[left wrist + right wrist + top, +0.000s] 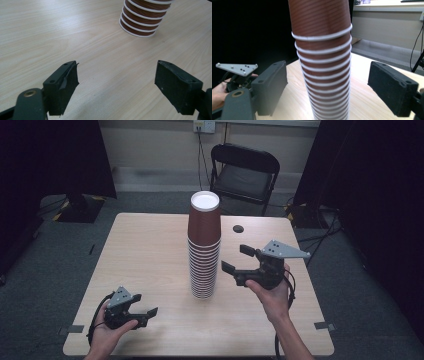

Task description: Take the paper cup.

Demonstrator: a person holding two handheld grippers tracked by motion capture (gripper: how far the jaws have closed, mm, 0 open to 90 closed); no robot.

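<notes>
Both fingers wide, clear of cup stack [204,247].

Your right gripper [325,87] looks straight at the stack of brown paper cups [323,62], which stands upright on the table [367,105] between your two parted jaws, clear of both pads. Your other gripper [237,72] sits in your hand beyond the left jaw.

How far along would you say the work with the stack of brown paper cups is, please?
Done: nothing visibly; the tall stack of brown paper cups stands whole, upside down, on the wooden table. In hand: the right gripper, open, faces the stack without touching. The left gripper rests open. Left: grasping any cup.
</notes>
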